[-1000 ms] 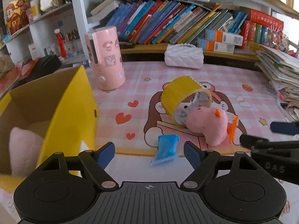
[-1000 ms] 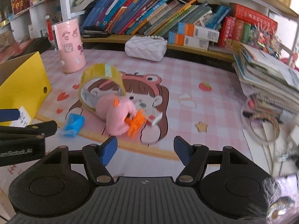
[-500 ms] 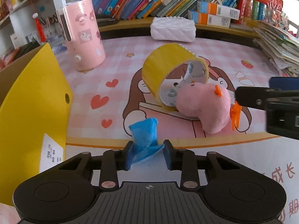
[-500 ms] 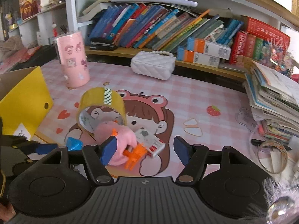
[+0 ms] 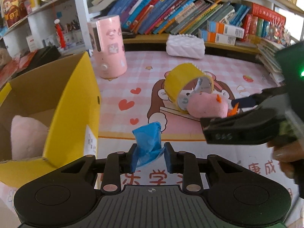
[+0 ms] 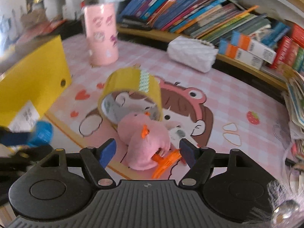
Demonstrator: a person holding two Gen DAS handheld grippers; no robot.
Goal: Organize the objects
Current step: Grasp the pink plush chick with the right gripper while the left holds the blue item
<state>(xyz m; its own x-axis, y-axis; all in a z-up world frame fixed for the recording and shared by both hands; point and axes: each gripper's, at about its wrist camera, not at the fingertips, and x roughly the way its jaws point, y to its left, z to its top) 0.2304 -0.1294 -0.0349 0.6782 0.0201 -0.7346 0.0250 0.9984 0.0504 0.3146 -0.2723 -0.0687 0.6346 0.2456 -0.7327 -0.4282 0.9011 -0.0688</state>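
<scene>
Pink checked mat (image 5: pixel 224 66) with a cartoon girl print, covering a desk; rows of leaning books (image 5: pixel 171 17) on the shelf behind.

Item 1: blue packet (image 5: pixel 148 142), crumpled, pinched between the fingers of the left gripper (image 5: pixel 150 158). Its jaws have just been closing and now press on the packet's lower end, which stands up over the mat's front edge.

Item 2: pink plush toy (image 6: pixel 146 138) with orange beak and feet, lying on the mat against item 3. The right gripper (image 6: pixel 148 152) straddles it, jaws spread and just opened further, pads clear of the plush on both sides; a person's hand (image 5: pixel 286 157) carries this gripper.

Item 3: yellow tape roll (image 5: pixel 184 83), on its side, opening toward the camera, touching the plush.

Item 4: yellow cardboard box (image 5: pixel 76 102), open, at the left edge, a pale pink soft thing inside (kind unclear).

Item 5: pink cylinder (image 5: pixel 110 47) with stickers, upright, behind the box.

Item 6: white quilted purse (image 5: pixel 185 46), at the shelf's foot.
</scene>
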